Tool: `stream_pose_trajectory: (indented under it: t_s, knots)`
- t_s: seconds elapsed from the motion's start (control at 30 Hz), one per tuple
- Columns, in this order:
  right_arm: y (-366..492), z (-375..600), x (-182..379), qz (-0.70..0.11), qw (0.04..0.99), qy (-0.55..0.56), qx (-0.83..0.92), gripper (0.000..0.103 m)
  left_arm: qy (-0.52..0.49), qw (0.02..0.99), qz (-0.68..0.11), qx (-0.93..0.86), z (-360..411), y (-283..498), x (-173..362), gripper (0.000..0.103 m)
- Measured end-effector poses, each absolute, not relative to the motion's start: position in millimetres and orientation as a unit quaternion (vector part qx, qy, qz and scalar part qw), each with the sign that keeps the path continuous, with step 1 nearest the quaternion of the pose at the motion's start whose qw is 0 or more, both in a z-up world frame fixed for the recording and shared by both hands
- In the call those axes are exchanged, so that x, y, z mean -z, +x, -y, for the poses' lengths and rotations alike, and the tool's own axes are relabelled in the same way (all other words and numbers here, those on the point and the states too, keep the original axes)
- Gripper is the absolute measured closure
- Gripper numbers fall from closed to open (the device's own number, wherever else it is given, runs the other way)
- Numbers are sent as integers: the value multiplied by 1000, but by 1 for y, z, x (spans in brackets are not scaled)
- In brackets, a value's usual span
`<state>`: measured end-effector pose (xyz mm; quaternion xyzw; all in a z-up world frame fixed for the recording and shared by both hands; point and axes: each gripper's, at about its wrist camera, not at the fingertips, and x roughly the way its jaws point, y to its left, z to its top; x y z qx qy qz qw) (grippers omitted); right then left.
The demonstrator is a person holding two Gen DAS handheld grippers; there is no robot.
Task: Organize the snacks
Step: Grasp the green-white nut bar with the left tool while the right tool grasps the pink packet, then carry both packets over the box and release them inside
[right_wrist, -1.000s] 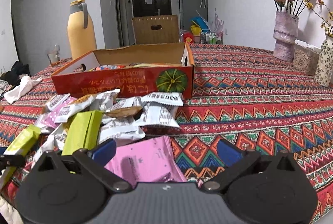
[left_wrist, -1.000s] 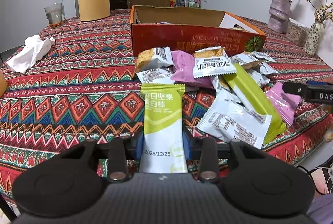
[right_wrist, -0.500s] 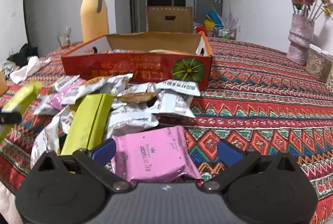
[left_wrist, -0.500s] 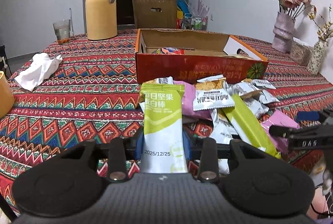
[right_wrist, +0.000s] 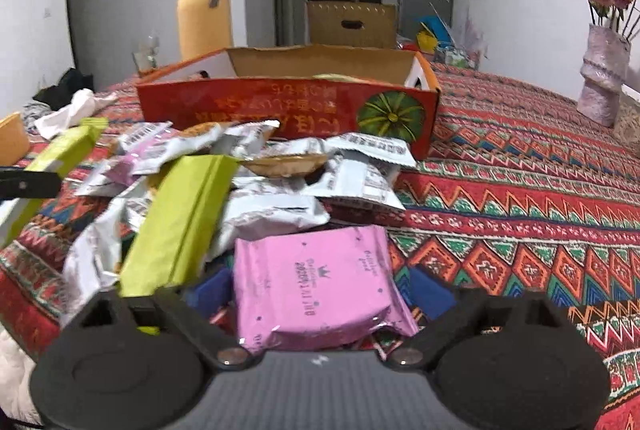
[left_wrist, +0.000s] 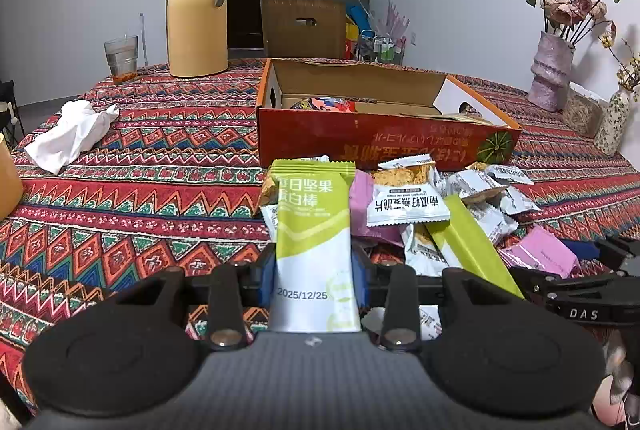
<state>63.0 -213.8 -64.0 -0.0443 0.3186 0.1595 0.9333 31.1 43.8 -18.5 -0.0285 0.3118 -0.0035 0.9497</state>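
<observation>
Between the left pads: the green-and-white nut bar [left_wrist: 314,238] is pinched at its lower half by the left gripper [left_wrist: 314,282], the blue pads touching both sides of the wrapper; its green top points toward the box.
Change on the left: over the last second the bar stays in the same grip, but the view has risen, so the inside of the orange box [left_wrist: 384,138] is now visible; the bar looks lifted off the tablecloth [left_wrist: 132,198].
In the right claw: the pink packet [right_wrist: 316,282] lies between the blue pads of the right gripper [right_wrist: 320,290], which stand wide apart; I cannot tell if they touch it, so there is no firm hold yet.
Change on the right: the packet has come deeper between the fingers than a second ago, and the claw has not closed.
Snack pile: white, pink and green packets [right_wrist: 264,182] lie heaped just in front of the box, and a second green bar [right_wrist: 180,222] rests beside the pink packet.
Meaning for the task: I judge that the left bar is ready to go into the box, which already holds some snacks, and the right side needs to close first.
Around: a yellow thermos [left_wrist: 198,14] and a crumpled tissue [left_wrist: 72,134] stand well apart from the pile.
</observation>
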Motion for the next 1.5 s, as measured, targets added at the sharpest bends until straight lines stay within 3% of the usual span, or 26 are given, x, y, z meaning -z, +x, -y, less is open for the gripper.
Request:
stream_pose_trajectory:
  t_s: [0.1,0.2,0.73,1.5]
  knots:
    - [59,214,62,-311,936,-46,-157,35,-31,950,-311,3,-43,34,18,65]
    - [56,217,61,-305,939,-39,-154,37,-31,950,-310,4,-42,36,18,65]
    - [58,223,21,-236,961,-27,-144,37,-32,961,-274,3,-35,59,-9,65]
    - [175,201,-35,-173,976,-11,-135,37,-34,973,-226,-7,-13,168,-62,65]
